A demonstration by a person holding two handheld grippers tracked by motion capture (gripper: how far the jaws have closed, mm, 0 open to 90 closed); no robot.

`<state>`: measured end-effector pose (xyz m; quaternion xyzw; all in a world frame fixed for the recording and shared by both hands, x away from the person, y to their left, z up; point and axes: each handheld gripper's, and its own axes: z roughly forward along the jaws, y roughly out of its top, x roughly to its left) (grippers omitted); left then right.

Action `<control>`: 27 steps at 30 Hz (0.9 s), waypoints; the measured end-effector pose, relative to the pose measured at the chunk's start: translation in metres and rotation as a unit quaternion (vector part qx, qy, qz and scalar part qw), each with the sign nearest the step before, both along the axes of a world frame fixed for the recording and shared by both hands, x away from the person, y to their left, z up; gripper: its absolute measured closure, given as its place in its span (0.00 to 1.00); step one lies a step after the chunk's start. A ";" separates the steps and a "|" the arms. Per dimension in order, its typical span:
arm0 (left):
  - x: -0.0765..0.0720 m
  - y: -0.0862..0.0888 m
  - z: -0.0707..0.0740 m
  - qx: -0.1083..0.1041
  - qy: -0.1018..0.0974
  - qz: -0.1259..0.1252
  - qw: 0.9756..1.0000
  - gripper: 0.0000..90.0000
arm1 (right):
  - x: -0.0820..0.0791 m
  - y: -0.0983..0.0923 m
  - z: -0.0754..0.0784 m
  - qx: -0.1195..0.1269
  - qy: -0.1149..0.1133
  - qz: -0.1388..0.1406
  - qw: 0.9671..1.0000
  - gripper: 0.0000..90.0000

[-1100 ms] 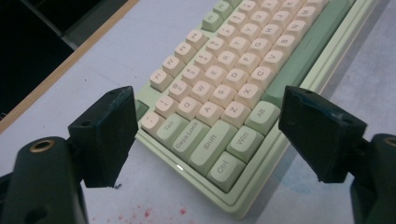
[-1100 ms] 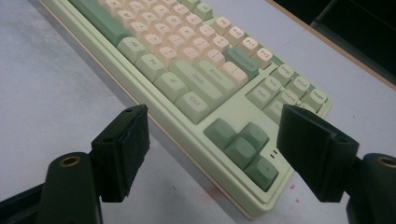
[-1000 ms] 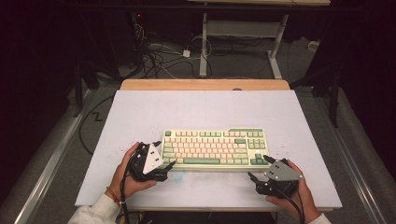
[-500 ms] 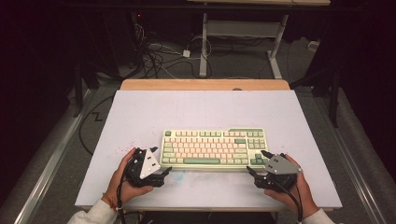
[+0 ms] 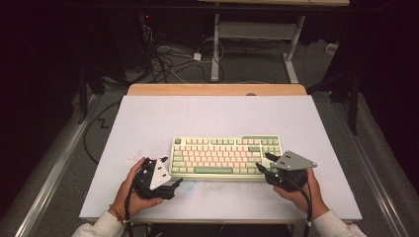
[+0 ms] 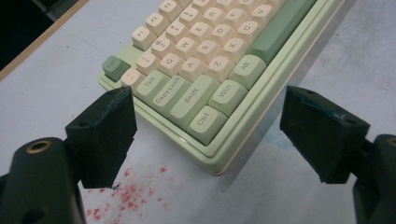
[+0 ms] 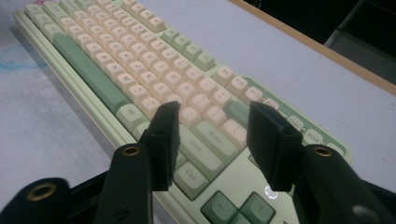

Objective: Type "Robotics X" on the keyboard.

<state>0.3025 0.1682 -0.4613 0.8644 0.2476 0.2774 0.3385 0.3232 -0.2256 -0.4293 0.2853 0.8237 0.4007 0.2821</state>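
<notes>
The keyboard [image 5: 226, 158] lies on the white desk [image 5: 148, 123], nearer its front edge, pale green with cream keys. On the corner near my left gripper [image 6: 208, 128] I read Ctrl, Shift, Caps Lock, Tab, Win and Alt, with Z, A, Q and W just beyond. My left hand [image 5: 132, 190] rests on the desk at that front corner, angled toward the keyboard; the fingers [image 6: 105, 133] are released, spread wide either side of the corner without touching it. Red specks [image 6: 123, 196] dot the desk just below them.

My right hand [image 5: 301, 190] holds the right gripper [image 7: 212, 140] low over the keyboard's other end, pointing across the keys. Its fingers [image 7: 163, 140] have just been closing and stand half apart above the Shift and Ctrl keys, grasping nothing, with only keys showing in the gap.
</notes>
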 end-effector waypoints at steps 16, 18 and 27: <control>0.001 -0.001 -0.002 0.004 0.008 -0.004 1.000 0.20 | 0.036 0.036 0.001 -0.010 0.027 0.027 0.999 1.00; 0.001 -0.001 -0.002 0.004 0.010 -0.005 1.000 0.20 | 0.042 0.041 0.001 -0.014 0.030 0.026 0.999 1.00; 0.001 0.000 -0.004 0.007 0.013 -0.006 1.000 0.20 | 0.058 0.059 -0.008 -0.026 0.052 0.032 0.998 1.00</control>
